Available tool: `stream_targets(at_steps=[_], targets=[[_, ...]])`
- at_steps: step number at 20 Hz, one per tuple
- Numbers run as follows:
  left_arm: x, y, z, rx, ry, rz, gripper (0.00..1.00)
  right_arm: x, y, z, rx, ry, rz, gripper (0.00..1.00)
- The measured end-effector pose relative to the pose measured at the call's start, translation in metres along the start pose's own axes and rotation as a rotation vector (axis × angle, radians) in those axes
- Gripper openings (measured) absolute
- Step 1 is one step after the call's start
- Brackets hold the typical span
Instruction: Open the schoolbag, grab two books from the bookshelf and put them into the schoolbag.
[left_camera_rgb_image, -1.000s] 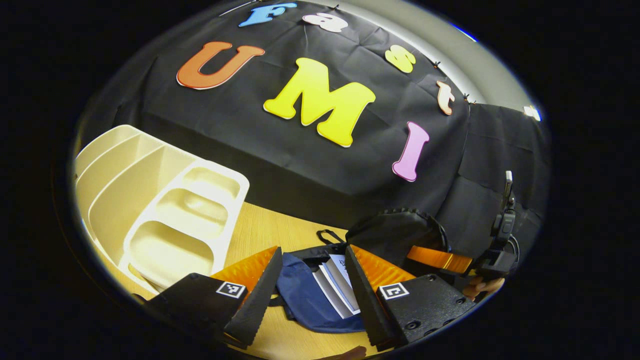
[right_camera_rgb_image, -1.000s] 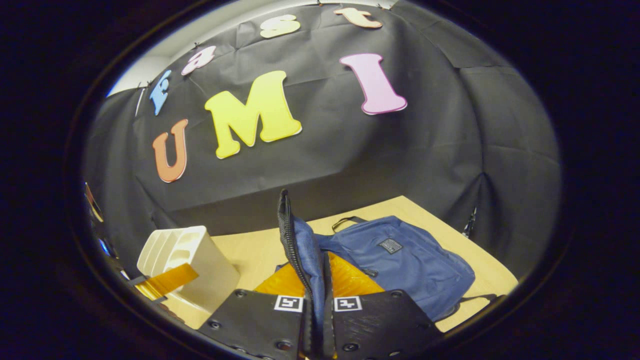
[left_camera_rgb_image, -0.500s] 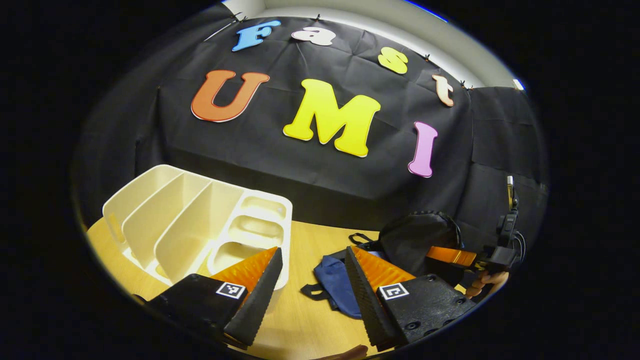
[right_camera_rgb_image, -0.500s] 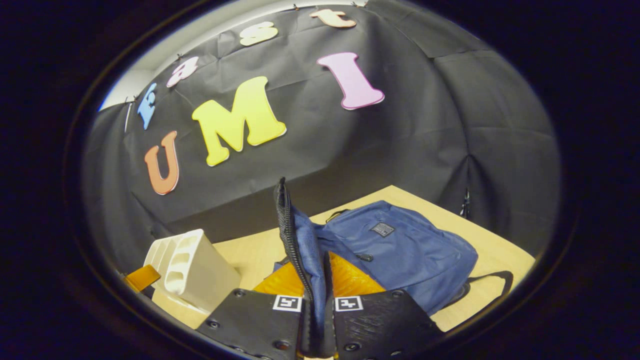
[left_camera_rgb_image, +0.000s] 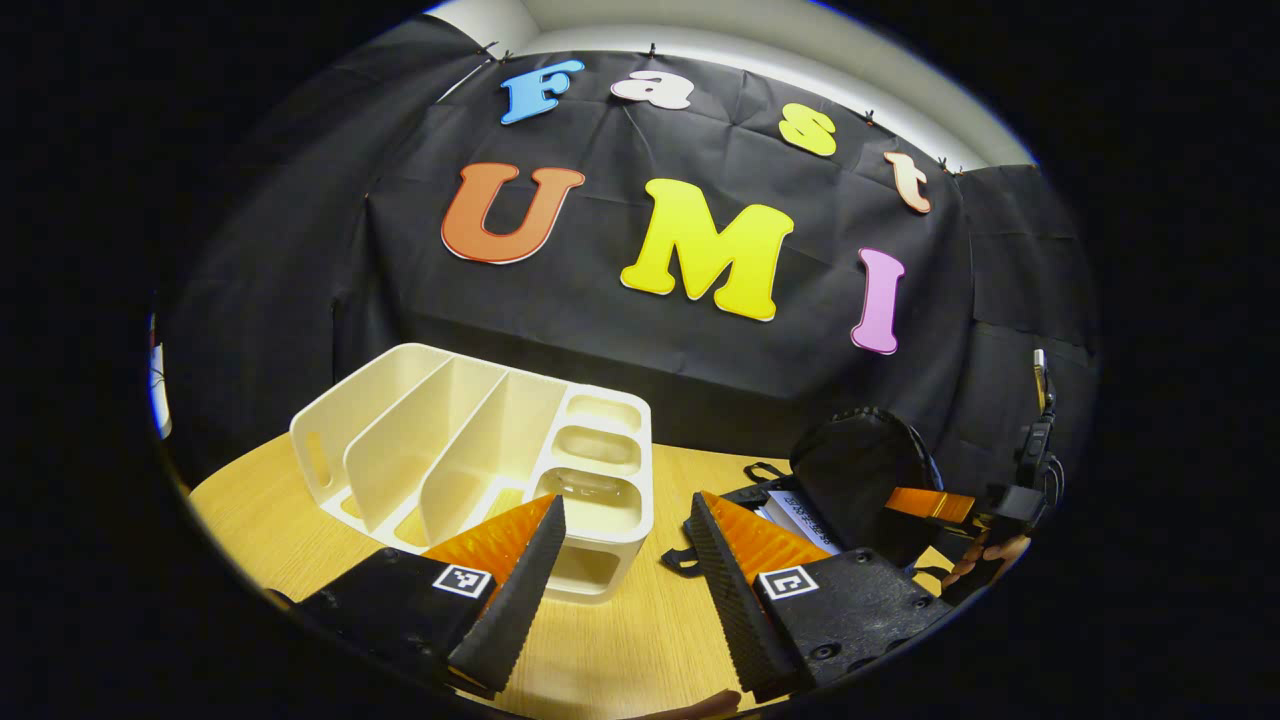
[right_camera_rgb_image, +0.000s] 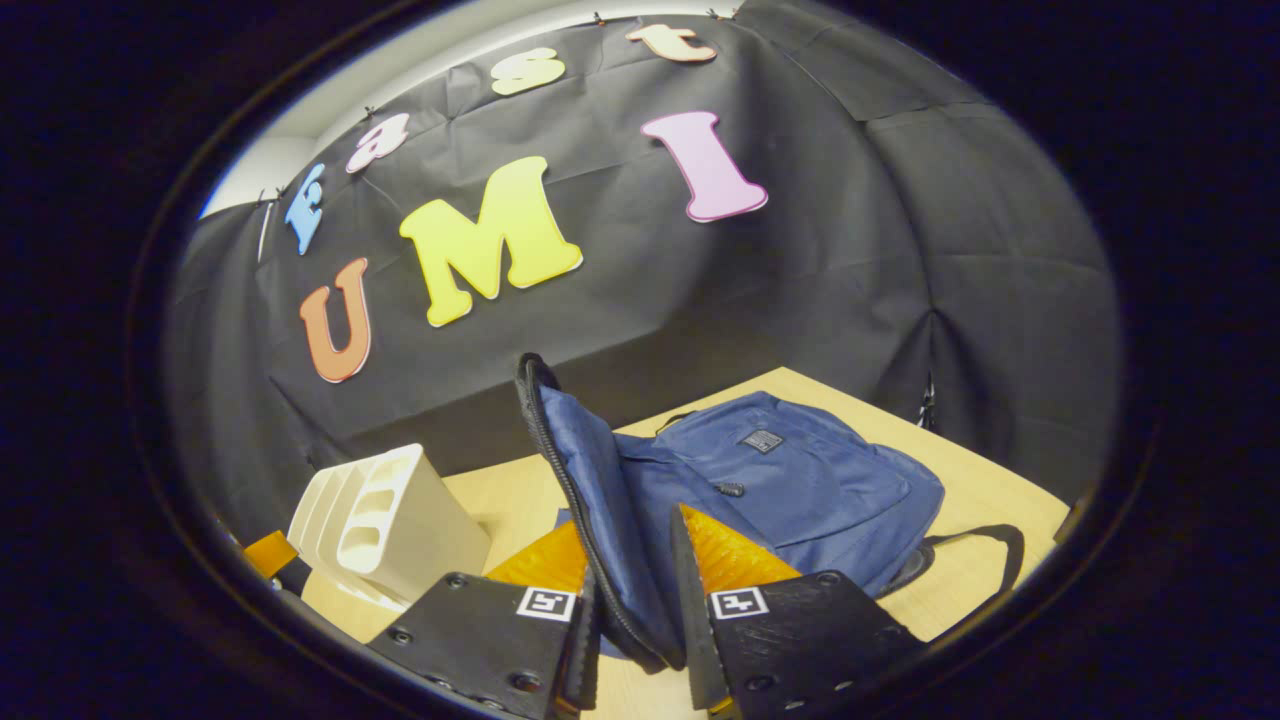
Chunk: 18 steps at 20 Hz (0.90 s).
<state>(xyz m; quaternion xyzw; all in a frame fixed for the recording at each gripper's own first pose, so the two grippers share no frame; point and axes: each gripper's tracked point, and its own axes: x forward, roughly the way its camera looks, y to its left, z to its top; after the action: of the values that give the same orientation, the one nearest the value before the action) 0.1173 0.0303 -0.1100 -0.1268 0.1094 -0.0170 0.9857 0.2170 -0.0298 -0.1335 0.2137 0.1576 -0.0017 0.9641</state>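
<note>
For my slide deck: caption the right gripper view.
Right tool spreads around the blue schoolbag's raised flap, with the white bookshelf nearby on the table.

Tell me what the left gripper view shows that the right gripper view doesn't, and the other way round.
Left gripper view: the bookshelf's slots seen from their open side, with no books visible in them, white book pages inside the opened schoolbag, and a hand beside the bag.
Right gripper view: the schoolbag's blue outer face with its small patch, a black strap on the table, and the raised flap standing between the right tool's parted fingers.
Both: bookshelf, schoolbag, wooden table.
</note>
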Motion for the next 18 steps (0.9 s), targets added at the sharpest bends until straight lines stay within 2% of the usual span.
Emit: stream_targets(at_steps=[1, 2, 4, 5, 6, 7, 10, 11, 12, 14, 15, 16, 18], targets=[[-0.007, 0.002, -0.002, 0.013, -0.001, 0.015, 0.82, -0.005, 0.001, 0.0, -0.003, -0.001, 0.01, 0.35], [-0.013, 0.005, -0.003, 0.026, -0.005, 0.032, 0.82, -0.009, 0.002, -0.003, -0.007, -0.001, 0.021, 0.43], [-0.027, 0.011, -0.009, 0.041, -0.006, 0.06, 0.82, -0.021, 0.003, -0.007, -0.009, -0.014, 0.044, 0.46], [-0.034, 0.013, -0.014, 0.046, -0.005, 0.071, 0.82, -0.027, 0.004, -0.008, -0.009, -0.027, 0.054, 0.53], [-0.042, 0.014, -0.017, 0.058, -0.013, 0.076, 0.82, -0.033, 0.005, -0.011, -0.018, -0.038, 0.058, 0.55], [-0.048, 0.016, -0.019, 0.067, -0.022, 0.081, 0.82, -0.039, 0.005, -0.017, -0.031, -0.042, 0.059, 0.63], [-0.067, 0.008, -0.031, 0.063, 0.01, 0.057, 0.83, -0.069, 0.016, -0.026, -0.066, -0.055, 0.095, 0.75], [-0.073, 0.008, -0.027, 0.074, 0.0, 0.057, 0.86, -0.079, 0.018, -0.024, -0.079, -0.067, 0.103, 0.89], [-0.078, 0.007, -0.022, 0.095, -0.017, 0.059, 0.87, -0.087, 0.016, -0.021, -0.088, -0.083, 0.1, 0.95], [-0.089, 0.004, -0.015, 0.154, -0.041, 0.075, 0.9, -0.102, 0.013, -0.013, -0.109, -0.111, 0.092, 0.95], [-0.094, 0.003, -0.009, 0.173, -0.061, 0.081, 0.93, -0.11, 0.012, -0.011, -0.121, -0.121, 0.091, 0.92], [-0.096, 0.001, -0.003, 0.184, -0.072, 0.081, 0.96, -0.117, 0.012, -0.008, -0.136, -0.129, 0.093, 0.96], [-0.102, 0.0, 0.003, 0.167, -0.084, 0.086, 0.98, -0.13, 0.007, -0.005, -0.177, -0.148, 0.088, 0.95]])
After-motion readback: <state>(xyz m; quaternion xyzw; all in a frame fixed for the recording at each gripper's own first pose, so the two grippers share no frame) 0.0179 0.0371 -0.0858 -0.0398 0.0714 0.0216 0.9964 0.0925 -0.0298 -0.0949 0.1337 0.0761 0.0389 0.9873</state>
